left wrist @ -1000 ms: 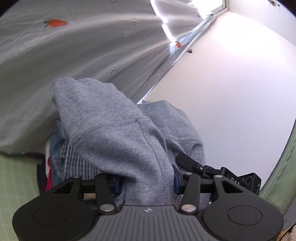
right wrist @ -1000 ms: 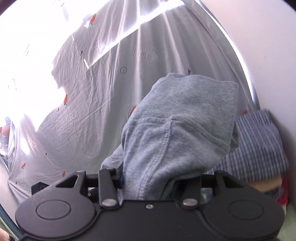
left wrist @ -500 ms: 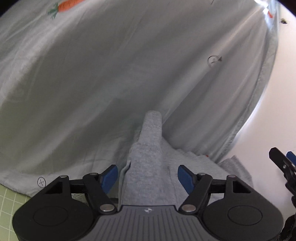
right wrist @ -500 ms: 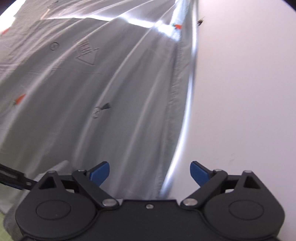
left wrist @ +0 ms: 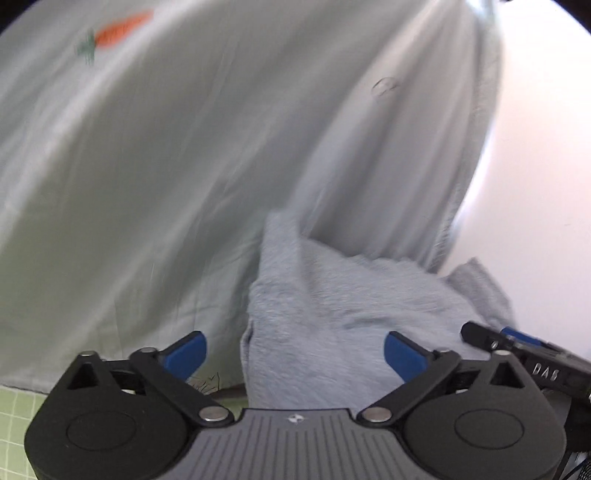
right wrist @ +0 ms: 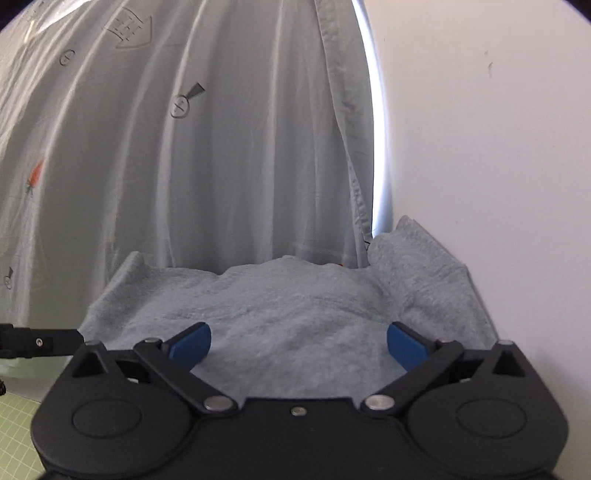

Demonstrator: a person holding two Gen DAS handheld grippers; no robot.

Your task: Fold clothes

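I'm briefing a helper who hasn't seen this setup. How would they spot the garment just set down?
Find the pale curtain with small carrot prints, hanging beside the white wall. At its foot lies the grey sweatshirt, the only thick, fuzzy heather-grey fabric there.

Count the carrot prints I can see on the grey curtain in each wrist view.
2, one per view. On the curtain, one carrot sits upper left in the left wrist view; another carrot is at the left edge of the right wrist view. Folds may hide more.
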